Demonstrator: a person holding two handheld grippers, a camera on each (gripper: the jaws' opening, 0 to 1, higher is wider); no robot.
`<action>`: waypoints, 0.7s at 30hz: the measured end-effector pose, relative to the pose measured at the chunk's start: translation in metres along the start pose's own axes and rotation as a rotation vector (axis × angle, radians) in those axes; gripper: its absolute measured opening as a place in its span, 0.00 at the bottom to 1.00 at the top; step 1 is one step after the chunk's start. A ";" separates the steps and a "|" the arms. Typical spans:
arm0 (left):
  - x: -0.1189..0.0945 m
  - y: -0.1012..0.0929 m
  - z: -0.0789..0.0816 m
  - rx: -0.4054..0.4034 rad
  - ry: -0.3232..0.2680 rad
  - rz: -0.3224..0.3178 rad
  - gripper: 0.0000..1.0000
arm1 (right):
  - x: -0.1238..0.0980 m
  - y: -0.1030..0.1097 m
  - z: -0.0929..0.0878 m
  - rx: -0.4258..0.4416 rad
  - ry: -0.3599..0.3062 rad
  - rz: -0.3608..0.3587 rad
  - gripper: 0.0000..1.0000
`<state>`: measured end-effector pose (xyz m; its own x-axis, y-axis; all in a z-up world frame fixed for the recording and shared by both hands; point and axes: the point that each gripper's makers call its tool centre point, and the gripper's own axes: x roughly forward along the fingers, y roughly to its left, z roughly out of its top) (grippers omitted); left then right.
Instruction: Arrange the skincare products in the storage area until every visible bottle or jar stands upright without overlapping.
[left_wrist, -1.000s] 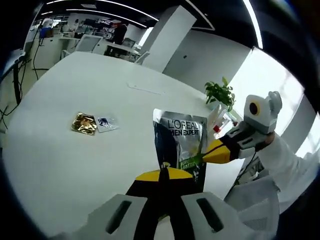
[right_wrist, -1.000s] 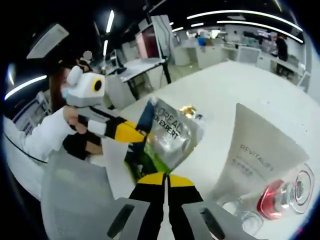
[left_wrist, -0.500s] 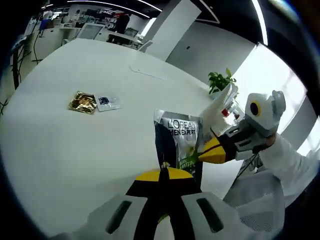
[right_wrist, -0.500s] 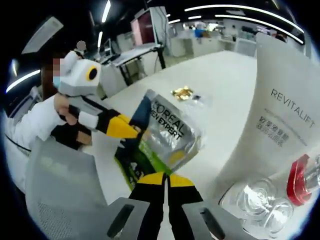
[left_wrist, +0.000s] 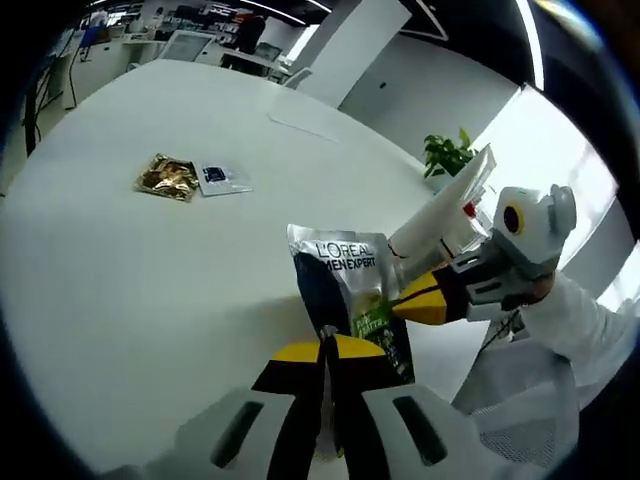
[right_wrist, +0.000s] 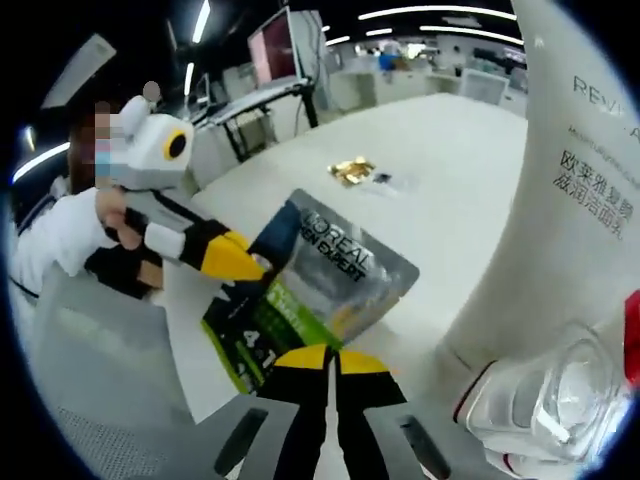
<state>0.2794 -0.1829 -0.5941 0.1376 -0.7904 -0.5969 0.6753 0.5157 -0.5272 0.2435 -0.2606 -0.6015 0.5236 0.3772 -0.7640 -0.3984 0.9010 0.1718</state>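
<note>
A: What is each gripper holding?

B: Both are clamped on the same pouch (left_wrist: 352, 295), a silver and dark sachet printed "L'OREAL MEN EXPERT" with a green panel low on its front. In the left gripper view the left gripper (left_wrist: 325, 352) has its jaws closed on the pouch's bottom edge, and the right gripper (left_wrist: 400, 300) comes in from the right and pinches the pouch's side by the green panel. In the right gripper view the right gripper (right_wrist: 331, 357) pinches the pouch (right_wrist: 318, 293) from below, and the left gripper (right_wrist: 262, 272) grips its far edge.

A: Where is the pouch?

B: Held just above the white table (left_wrist: 120, 270), tilted. I cannot tell whether it touches the top.

A: What else is near it?

B: A white tube (right_wrist: 560, 190) stands close beside the pouch, its print reading "REV…" before it is cut off, with Chinese characters below. A clear cap (right_wrist: 545, 400) sits at its base. In the left gripper view the tube (left_wrist: 440, 215) leans behind the pouch.

A: Anything farther off?

B: Two small sachets lie well beyond the pouch, one gold (left_wrist: 166, 177), one pale with a blue patch (left_wrist: 219, 178), side by side. A plant (left_wrist: 447, 158) stands behind the tube.
</note>
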 end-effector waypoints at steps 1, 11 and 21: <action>0.001 0.001 -0.001 0.001 0.001 -0.001 0.00 | 0.001 0.001 -0.001 -0.007 0.002 -0.004 0.00; 0.006 0.003 -0.011 -0.006 0.036 -0.001 0.00 | 0.011 -0.002 -0.011 -0.042 0.028 -0.015 0.00; 0.011 0.010 -0.013 -0.008 0.050 0.004 0.00 | 0.012 -0.007 -0.013 -0.092 0.032 -0.041 0.00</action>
<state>0.2782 -0.1819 -0.6133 0.1041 -0.7707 -0.6286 0.6688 0.5220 -0.5293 0.2428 -0.2647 -0.6199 0.5175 0.3320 -0.7887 -0.4451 0.8916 0.0833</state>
